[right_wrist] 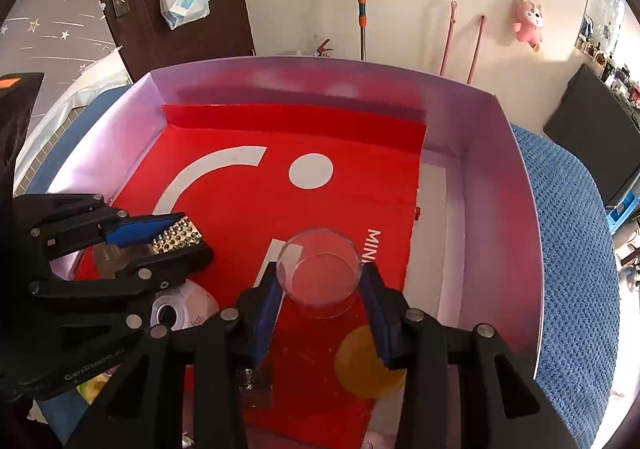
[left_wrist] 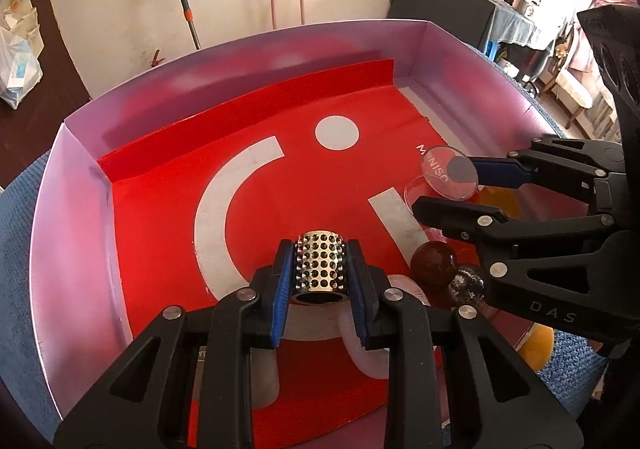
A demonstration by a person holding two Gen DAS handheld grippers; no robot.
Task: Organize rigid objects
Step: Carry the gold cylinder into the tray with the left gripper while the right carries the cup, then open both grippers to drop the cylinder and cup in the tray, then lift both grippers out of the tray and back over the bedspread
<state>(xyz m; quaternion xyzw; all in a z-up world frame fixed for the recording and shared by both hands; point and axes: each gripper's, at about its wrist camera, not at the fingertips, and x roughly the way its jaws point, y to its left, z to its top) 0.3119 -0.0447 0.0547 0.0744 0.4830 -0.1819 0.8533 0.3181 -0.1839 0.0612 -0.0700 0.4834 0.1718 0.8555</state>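
A blue knitted cloth (right_wrist: 568, 233) is seen spread beneath a large shallow box with pale lilac walls (left_wrist: 76, 185), and the floor of that box is covered by a red sheet printed with a white arc and dot (left_wrist: 160, 185). Both grippers are held over this box. The left gripper (left_wrist: 319, 269) is closed on a gold studded metal cylinder (left_wrist: 318, 263), which is clamped between the blue pads and held above the red sheet near the front of the box. The right gripper (right_wrist: 320, 289) is closed on a clear glass cup (right_wrist: 319, 267), its pads pressed against opposite sides of the wall, and the cup is held tilted over the right half of the sheet beside the printed lettering. A flat amber disc (right_wrist: 360, 365) is seen lying on the sheet below the right gripper. A white rounded object with a dark hole (right_wrist: 176, 311) is lying near the front left, under the left gripper. A dark brown ball (left_wrist: 434, 263) and a small glittery silver piece (left_wrist: 466, 283) are lying side by side between the two grippers
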